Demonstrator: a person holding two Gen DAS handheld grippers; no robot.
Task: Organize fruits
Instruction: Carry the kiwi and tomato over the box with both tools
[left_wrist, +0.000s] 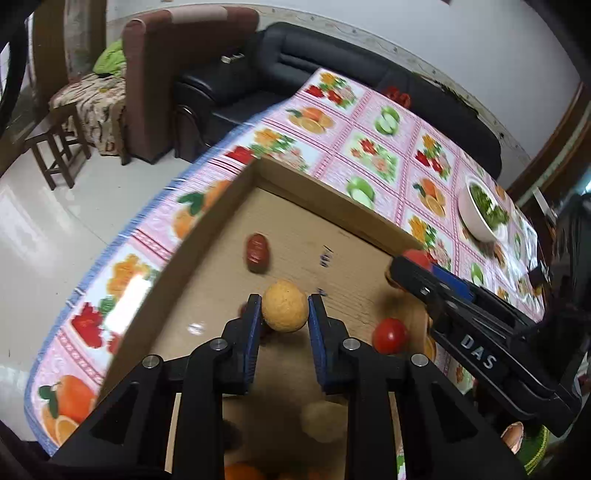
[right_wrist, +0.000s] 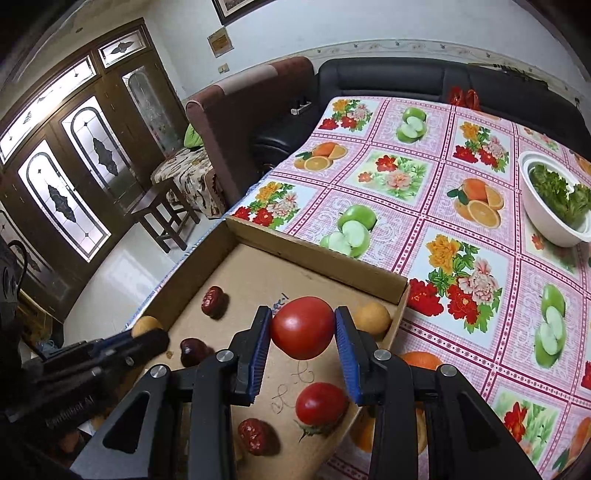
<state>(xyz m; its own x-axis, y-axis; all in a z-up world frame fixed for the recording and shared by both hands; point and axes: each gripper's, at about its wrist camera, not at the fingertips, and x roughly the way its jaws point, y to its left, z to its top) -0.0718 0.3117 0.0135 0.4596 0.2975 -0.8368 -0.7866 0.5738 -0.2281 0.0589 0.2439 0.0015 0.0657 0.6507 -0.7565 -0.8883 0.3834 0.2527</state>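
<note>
We have both claws loaded over the cardboard tray (right_wrist: 317, 258), which sits on the bench (right_wrist: 461, 236) at its near corner. The left claw (left_wrist: 284, 310) is clenched on a small yellow-orange fruit (left_wrist: 284, 306), its blue pads pressing either side, the fruit carried above the tray floor. The right claw (right_wrist: 303, 330) is clenched the same way on a large red tomato (right_wrist: 303, 326), also held over the tray.

Several fruits already lie inside the tray. Beyond the left claw rests a red date (left_wrist: 257, 252), and to its right a small tomato (left_wrist: 389, 335). Below the right claw's jaws lies that same small tomato (right_wrist: 320, 402), with a second date (right_wrist: 255, 435) to its left; past the right claw, in the far corner, sits another yellow fruit (right_wrist: 372, 317), and to the left a dark chestnut-like piece (right_wrist: 194, 350). An orange (right_wrist: 421, 360) shows just outside the tray wall, right of the right claw, so we judge it is yet to be gathered. Pale and orange shapes under the left claw are too blurred for us to name.

We judge the sorting is well underway: two fruits need setting down, then whatever remains outside.
</note>
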